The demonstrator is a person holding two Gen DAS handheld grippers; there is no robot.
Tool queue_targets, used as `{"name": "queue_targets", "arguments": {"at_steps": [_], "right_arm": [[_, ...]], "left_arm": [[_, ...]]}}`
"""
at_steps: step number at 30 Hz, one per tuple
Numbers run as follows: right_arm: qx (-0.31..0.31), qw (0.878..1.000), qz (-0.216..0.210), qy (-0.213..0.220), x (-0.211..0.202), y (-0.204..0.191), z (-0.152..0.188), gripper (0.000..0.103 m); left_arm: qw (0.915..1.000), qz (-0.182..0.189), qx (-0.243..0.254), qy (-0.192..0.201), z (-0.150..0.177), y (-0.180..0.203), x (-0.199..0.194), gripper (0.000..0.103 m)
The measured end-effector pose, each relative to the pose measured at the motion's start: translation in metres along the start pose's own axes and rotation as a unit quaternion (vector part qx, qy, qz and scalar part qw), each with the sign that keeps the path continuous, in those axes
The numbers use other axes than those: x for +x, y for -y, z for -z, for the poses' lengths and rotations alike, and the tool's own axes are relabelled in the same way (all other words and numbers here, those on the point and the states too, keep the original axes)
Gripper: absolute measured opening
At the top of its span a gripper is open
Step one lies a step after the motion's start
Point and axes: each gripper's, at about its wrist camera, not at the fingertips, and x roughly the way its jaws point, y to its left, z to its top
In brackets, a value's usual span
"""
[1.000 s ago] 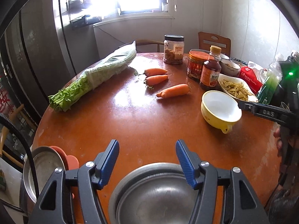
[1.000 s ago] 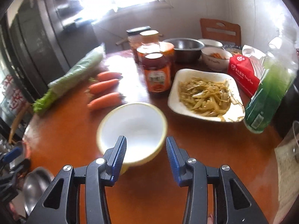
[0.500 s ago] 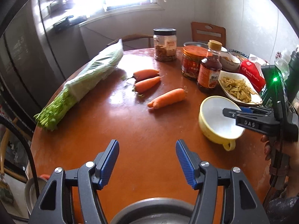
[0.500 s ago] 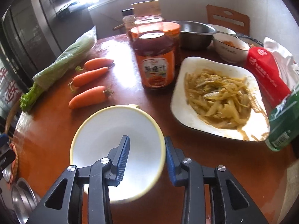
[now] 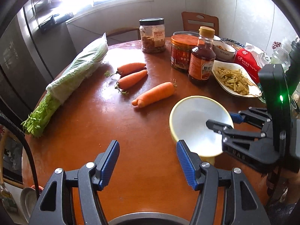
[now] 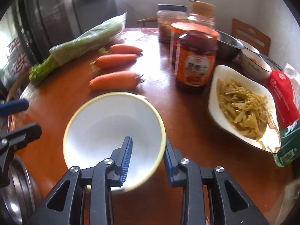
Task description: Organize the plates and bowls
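Our right gripper (image 6: 147, 159) has closed onto the one yellow bowl (image 6: 105, 129), lifting it; our left gripper (image 5: 148, 163) gapes empty beside three carrots (image 5: 154, 94).

Yellow-rimmed white bowl (image 6: 105, 131); 3 orange carrots (image 5: 154, 94).

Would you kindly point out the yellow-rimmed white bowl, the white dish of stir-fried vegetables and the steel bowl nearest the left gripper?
Yellow-rimmed white bowl (image 6: 105, 127): right wrist view, inner wall.
White dish of stir-fried vegetables (image 6: 212, 101): right wrist view, bare left rim.
Steel bowl (image 5: 146, 219): left wrist view, far rim.
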Motion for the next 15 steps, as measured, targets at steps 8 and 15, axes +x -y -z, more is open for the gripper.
{"name": "queue_targets", "arguments": {"at_steps": [8,15], "right_arm": [[-0.078,0.997,-0.021,-0.008,-0.013,-0.039,0.021,0.027],[-0.1,0.995,-0.029,-0.009,-0.033,-0.055,0.051,0.027]], "left_arm": [[0.9998,0.011,0.001,-0.017,0.014,-0.004,0.002,0.063],[0.999,0.035,0.017,-0.02,0.028,0.004,-0.006,0.063]]}}
